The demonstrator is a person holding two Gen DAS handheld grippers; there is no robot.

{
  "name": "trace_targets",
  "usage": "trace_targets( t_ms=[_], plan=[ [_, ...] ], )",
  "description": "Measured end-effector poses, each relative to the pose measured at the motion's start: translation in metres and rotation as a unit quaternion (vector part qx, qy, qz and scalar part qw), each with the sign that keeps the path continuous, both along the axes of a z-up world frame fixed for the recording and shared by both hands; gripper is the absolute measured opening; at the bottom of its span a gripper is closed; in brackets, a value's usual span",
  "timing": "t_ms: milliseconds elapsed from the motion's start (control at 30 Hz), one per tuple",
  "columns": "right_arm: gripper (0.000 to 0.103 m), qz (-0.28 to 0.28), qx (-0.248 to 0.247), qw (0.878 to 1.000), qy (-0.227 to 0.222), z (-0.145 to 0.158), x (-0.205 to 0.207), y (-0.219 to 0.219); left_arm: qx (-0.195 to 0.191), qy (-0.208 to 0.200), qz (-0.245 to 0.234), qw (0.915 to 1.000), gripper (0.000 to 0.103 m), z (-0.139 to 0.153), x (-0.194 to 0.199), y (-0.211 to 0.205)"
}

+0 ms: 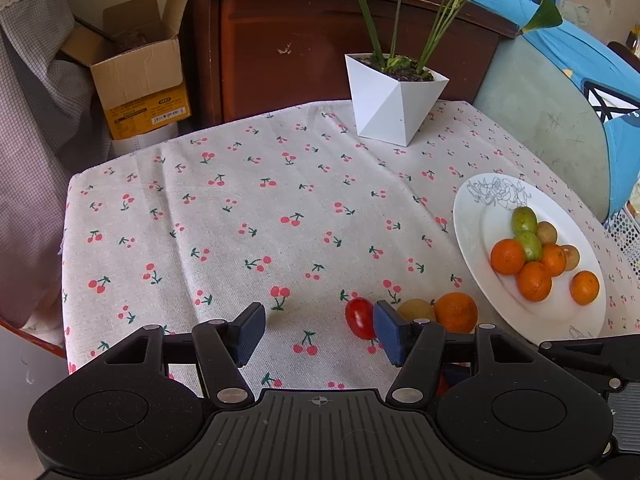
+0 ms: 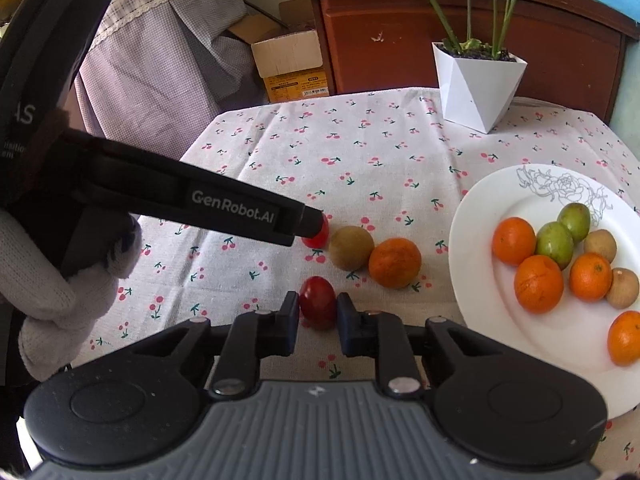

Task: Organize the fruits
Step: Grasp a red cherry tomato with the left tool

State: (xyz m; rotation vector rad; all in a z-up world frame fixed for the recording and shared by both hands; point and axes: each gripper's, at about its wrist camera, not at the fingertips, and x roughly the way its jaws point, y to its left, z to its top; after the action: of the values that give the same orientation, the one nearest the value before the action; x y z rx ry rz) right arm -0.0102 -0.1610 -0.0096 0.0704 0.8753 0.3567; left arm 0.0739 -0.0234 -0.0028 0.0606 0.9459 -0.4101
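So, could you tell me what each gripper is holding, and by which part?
The right gripper pinches a red cherry tomato across its sides; the left gripper is open, holding nothing.

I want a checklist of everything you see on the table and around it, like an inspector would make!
Surface: cherry-print tablecloth, a bit wrinkled.
Job's things: white plate with oranges, green and brown fruits; on the cloth a loose orange, brown fruit and two red tomatoes, far, near.
Clutter: potted plant at the back.
Grippers: right gripper shut on the near tomato; left gripper open, the far tomato beside one of its fingers, not gripped.
Cables: nothing seen.
Surroundings: cardboard box, wooden cabinet, gloved hand.
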Motion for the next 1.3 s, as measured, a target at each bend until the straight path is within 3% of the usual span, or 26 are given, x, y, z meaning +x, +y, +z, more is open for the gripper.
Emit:
trace_targets(
  t_ms=[633, 1300],
  plan=[
    [0.020, -0.038, 0.017, 0.999, 0.021, 0.000, 0.002, -0.018, 0.025, -0.040, -0.038, 0.9981, 0.050, -0.011, -0.009, -0.019],
    [0.020, -0.060, 0.051, 0.996, 0.038, -0.001, 0.004, -0.028, 0.010, -0.068, -0.071, 0.9951, 0.016, -0.013, -0.010, -0.028]
  ],
)
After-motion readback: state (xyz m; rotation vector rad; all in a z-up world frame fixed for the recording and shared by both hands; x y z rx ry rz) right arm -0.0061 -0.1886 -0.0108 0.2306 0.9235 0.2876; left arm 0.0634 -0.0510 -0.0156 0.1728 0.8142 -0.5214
